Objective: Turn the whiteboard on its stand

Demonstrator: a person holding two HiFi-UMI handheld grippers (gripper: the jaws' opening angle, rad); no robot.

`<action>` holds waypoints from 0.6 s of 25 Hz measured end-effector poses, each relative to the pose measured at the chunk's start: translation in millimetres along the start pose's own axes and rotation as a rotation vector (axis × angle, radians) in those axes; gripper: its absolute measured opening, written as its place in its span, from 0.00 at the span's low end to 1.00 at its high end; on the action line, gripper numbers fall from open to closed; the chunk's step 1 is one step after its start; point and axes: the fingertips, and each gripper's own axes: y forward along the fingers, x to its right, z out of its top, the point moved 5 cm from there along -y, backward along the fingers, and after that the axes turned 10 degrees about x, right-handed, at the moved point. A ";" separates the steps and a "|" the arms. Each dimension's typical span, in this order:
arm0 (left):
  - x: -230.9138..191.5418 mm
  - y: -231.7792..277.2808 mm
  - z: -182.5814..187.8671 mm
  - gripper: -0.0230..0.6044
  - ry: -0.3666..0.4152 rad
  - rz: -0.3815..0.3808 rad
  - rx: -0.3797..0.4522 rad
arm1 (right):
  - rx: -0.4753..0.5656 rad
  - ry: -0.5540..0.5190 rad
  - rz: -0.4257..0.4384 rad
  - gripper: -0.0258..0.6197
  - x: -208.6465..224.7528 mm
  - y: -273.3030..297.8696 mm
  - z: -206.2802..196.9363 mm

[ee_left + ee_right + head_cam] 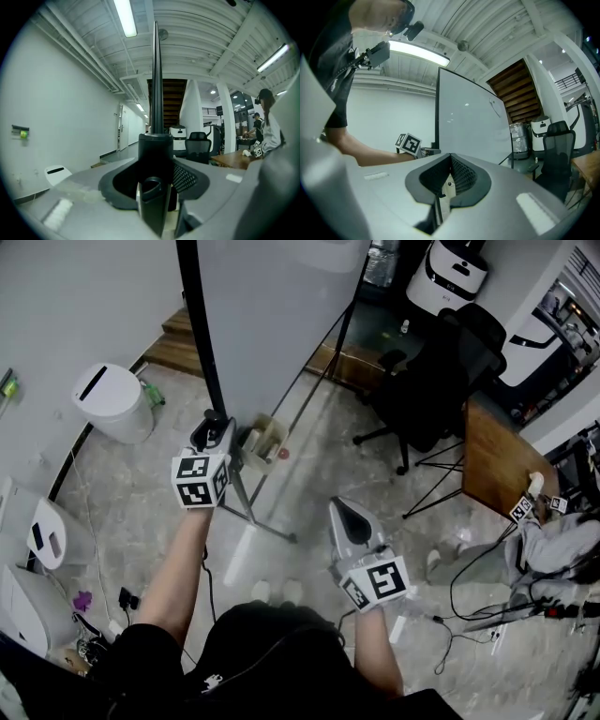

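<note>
The whiteboard (pixel 272 306) stands upright on its metal stand (pixel 265 521), its white face turned right in the head view. Its black side frame (pixel 199 324) runs down to my left gripper (pixel 214 432). In the left gripper view that black frame (pixel 156 93) rises straight up from between the jaws, and the left gripper (pixel 157 187) is shut on its lower end. My right gripper (pixel 349 521) hangs lower right, away from the board, shut and holding nothing. From the right gripper (pixel 447 185) the whiteboard (pixel 468 122) shows ahead, with the left gripper's marker cube (pixel 408 143) at its edge.
A white lidded bin (pixel 112 401) stands left of the board. A black office chair (pixel 431 381) and a wooden table (pixel 497 460) are to the right, with a person (pixel 553 549) beside cables (pixel 469 615) on the floor. A white robot (pixel 448 273) stands behind.
</note>
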 end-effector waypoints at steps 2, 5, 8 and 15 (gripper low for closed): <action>1.9 -4.6 0.6 0.34 -0.001 0.002 -0.001 | 0.001 -0.001 0.001 0.05 -0.2 -2.8 1.2; 3.5 -13.6 2.8 0.34 0.000 0.004 -0.002 | 0.006 -0.003 0.005 0.05 -1.8 -4.8 5.3; 6.4 -21.8 4.8 0.34 0.000 0.007 -0.001 | 0.008 -0.005 0.010 0.05 -2.3 -7.2 8.6; 11.8 -43.8 2.5 0.34 0.008 0.009 0.000 | 0.018 -0.006 0.023 0.05 -7.2 -17.1 8.4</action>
